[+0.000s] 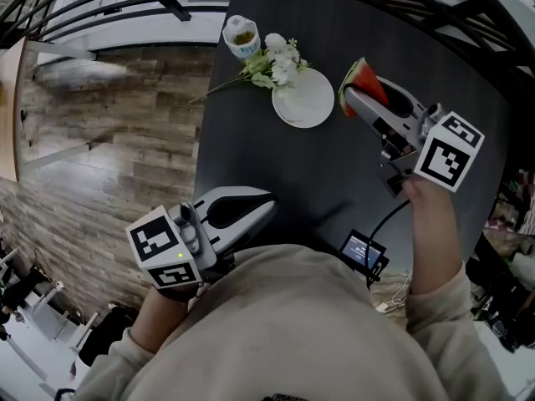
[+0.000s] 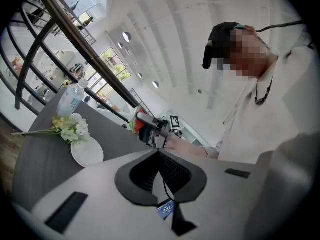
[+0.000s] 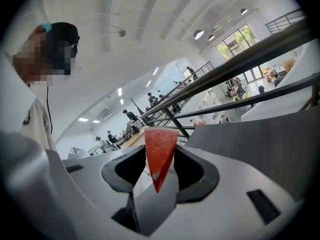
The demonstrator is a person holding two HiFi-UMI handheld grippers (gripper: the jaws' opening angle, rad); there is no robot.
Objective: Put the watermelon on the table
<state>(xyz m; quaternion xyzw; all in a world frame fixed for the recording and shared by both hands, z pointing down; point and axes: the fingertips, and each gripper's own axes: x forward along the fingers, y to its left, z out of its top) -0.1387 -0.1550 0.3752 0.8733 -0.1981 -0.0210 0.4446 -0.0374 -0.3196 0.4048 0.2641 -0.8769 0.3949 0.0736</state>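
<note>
A red wedge of watermelon [image 1: 364, 82] with a green rind is clamped between the jaws of my right gripper [image 1: 355, 96], held just above the dark table [image 1: 318, 182], right of the white plate [image 1: 303, 100]. In the right gripper view the slice [image 3: 160, 151] stands point down between the pads, with the table top [image 3: 260, 144] to the right. My left gripper [image 1: 269, 204] hovers over the table's near edge, jaws together and nothing in them. The left gripper view looks past its closed tips [image 2: 159, 153] at the right gripper [image 2: 148, 126] and the slice [image 2: 134, 122].
White flowers [image 1: 274, 63] lie across the plate's far rim, with a capped bottle [image 1: 241, 37] behind them. A small device with a lit screen [image 1: 363, 251] and a cable sits at the near table edge. Wooden floor lies left of the table; black railings run behind it.
</note>
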